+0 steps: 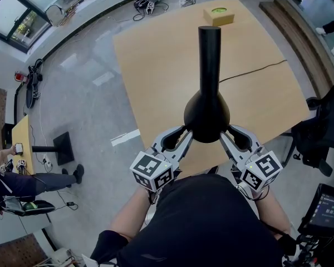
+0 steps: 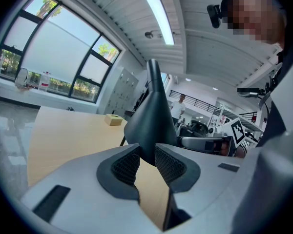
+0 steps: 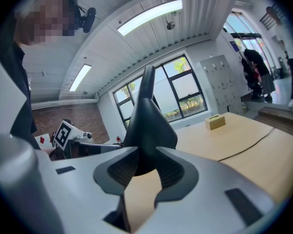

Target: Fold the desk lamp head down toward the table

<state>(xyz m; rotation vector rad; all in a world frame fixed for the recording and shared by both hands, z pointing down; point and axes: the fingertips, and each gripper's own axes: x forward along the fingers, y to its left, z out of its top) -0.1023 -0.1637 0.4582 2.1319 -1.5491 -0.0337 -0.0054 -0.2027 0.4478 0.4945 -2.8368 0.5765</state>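
The black desk lamp head (image 1: pixel 207 113) is a bulb-shaped shade with a long straight neck (image 1: pixel 209 54) that runs away from me over the wooden table (image 1: pixel 156 65). My left gripper (image 1: pixel 188 133) grips the shade's near left rim and my right gripper (image 1: pixel 224 133) grips its near right rim. In the left gripper view the shade (image 2: pixel 154 121) narrows down between the ribbed pads of the left gripper (image 2: pixel 147 162), which press on it. The right gripper view shows the same: the shade (image 3: pixel 149 126) is pinched between the pads of the right gripper (image 3: pixel 146 167).
A small tan box (image 1: pixel 219 15) sits at the table's far edge. A black cable (image 1: pixel 256 70) crosses the table's right side. An office chair (image 1: pixel 323 127) and a screen (image 1: pixel 325 210) stand at the right. A person (image 1: pixel 11 177) sits at the far left.
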